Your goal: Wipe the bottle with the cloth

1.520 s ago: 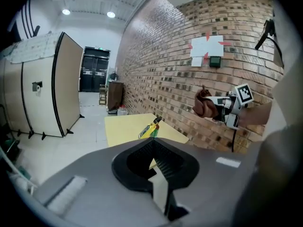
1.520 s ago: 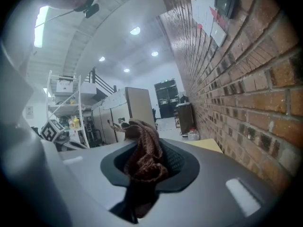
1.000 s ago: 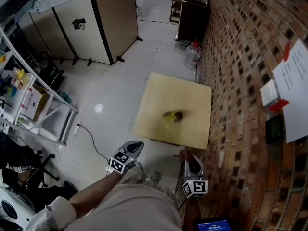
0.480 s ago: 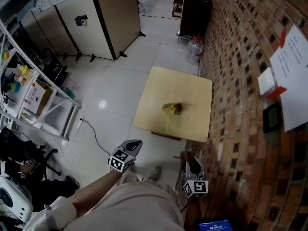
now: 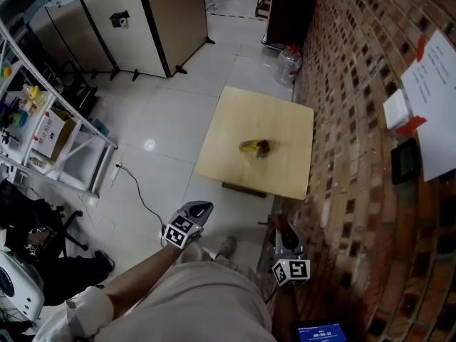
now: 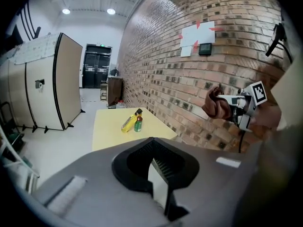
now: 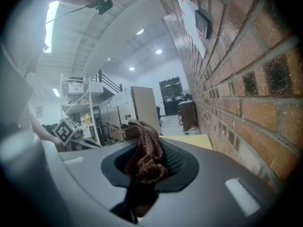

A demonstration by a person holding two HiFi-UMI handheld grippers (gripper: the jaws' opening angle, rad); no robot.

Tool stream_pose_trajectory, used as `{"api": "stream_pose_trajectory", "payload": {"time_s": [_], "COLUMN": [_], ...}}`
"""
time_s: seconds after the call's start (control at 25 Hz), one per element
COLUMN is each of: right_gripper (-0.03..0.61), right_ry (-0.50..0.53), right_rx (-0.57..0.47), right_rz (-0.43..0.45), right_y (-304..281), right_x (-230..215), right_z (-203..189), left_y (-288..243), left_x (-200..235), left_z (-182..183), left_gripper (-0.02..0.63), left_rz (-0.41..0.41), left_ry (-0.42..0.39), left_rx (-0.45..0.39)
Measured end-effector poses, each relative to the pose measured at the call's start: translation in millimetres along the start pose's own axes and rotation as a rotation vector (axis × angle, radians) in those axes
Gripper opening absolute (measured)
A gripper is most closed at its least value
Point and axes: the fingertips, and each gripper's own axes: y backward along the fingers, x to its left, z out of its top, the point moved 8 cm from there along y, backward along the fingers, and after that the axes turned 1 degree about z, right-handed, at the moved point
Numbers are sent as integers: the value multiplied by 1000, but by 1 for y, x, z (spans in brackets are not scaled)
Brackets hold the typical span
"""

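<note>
- The left gripper point(image 5: 200, 208) is at the lower middle of the head view, over the white floor point(image 5: 164, 134). It is well short of the worktop point(image 5: 285, 173).
- In the left gripper view its fingers point(image 6: 160, 181) are pressed together, with nothing between them.
- The right gripper point(image 5: 276, 228) is at the lower right of the head view, close beside the brick wall point(image 5: 356, 84).
- In the right gripper view its fingers are clamped on a brown knitted cloth point(image 7: 144, 150). The cloth bunches up above them and hangs down through the gap.
- The same cloth shows as a dark reddish wad at the right of the left gripper view point(image 6: 217, 103), at the tip of the right gripper.
- The pale yellow square worktop sits in the middle of the head view, with one edge along the wall.
- A small green bottle point(image 6: 138, 124) stands upright near the worktop's centre. It is well apart from both grippers.
- A yellow bottle point(image 6: 129, 122) with a black cap is right beside the green one, on its left. I cannot tell whether it lies flat or leans on it.
- A clear water jug point(image 5: 288, 64) stands on the floor beyond the worktop's far edge, by the wall.
- White sheets of paper point(image 5: 434, 91) hang on the wall at the right edge.
- A metal shelf rack point(image 5: 43, 120) fills the left edge.
</note>
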Motion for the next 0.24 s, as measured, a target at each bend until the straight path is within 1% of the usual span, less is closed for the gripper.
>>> {"api": "stream_pose_trajectory", "payload": {"time_s": [0.12,0.24], "right_gripper": [80,80], "right_ry": [-6,-4], "right_rx": [-7,-5], "right_rz": [-9,-11], "right_y": [4,7], "right_x": [-2,-6], "right_z": [-1,-4], "left_y": [-3,-6], "left_x": [-2,-5], "left_z": [-5,-3], "left_gripper": [17,17], "left_rz": [-12,-19], "left_ry": [-17,-28], "left_rx": [15,12]}}
